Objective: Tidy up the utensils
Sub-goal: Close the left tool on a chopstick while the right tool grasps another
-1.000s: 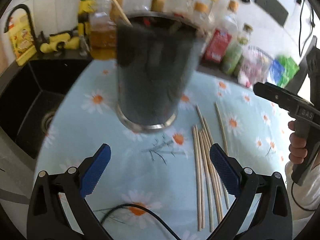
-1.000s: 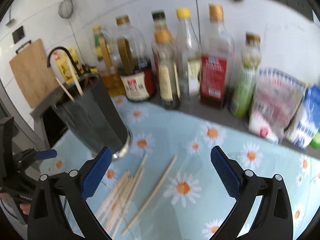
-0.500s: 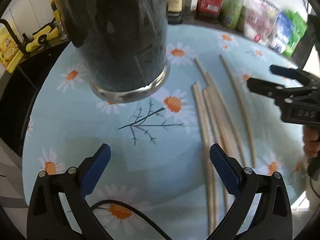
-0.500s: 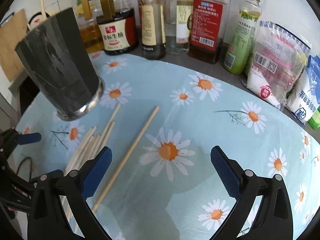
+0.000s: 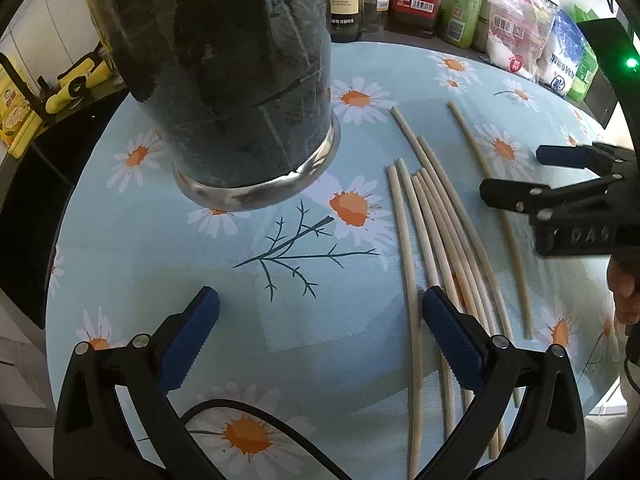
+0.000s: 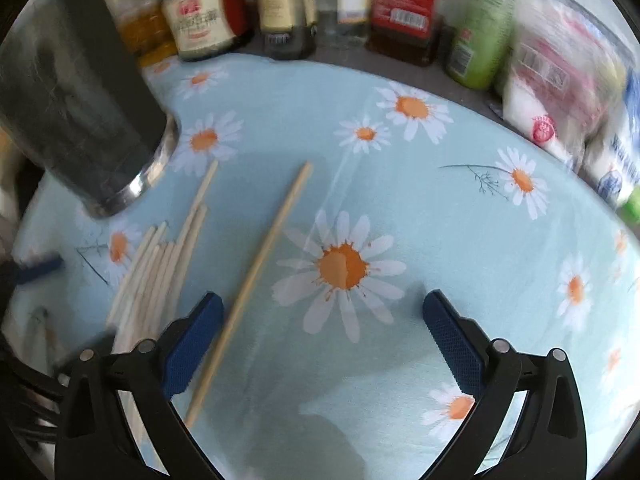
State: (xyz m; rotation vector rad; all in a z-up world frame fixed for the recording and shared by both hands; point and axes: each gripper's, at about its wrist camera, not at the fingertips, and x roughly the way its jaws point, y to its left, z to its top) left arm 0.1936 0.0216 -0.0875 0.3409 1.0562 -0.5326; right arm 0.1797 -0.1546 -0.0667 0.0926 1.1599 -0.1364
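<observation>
Several pale wooden chopsticks (image 5: 436, 236) lie side by side on the daisy tablecloth (image 5: 280, 304), right of a dark holder cup with a metal base (image 5: 240, 92). One chopstick (image 5: 492, 208) lies apart to the right. My left gripper (image 5: 318, 320) is open and empty, low over the cloth, its right pad at the bundle's near ends. My right gripper (image 6: 320, 324) is open and empty; the lone chopstick (image 6: 256, 276) runs past its left pad. The bundle (image 6: 160, 264) and cup (image 6: 80, 108) sit to its left. The right gripper also shows in the left wrist view (image 5: 520, 176).
Sauce and oil bottles (image 6: 392, 4) and food bags (image 6: 560, 76) line the back of the table. A black sink with a tap (image 5: 24, 128) lies to the left of the table. A black cable (image 5: 224, 408) runs under my left gripper.
Both grippers have dropped lower and closer to the chopsticks. The right gripper has shifted left so the lone chopstick now lies beside its left pad. Both stay open.
</observation>
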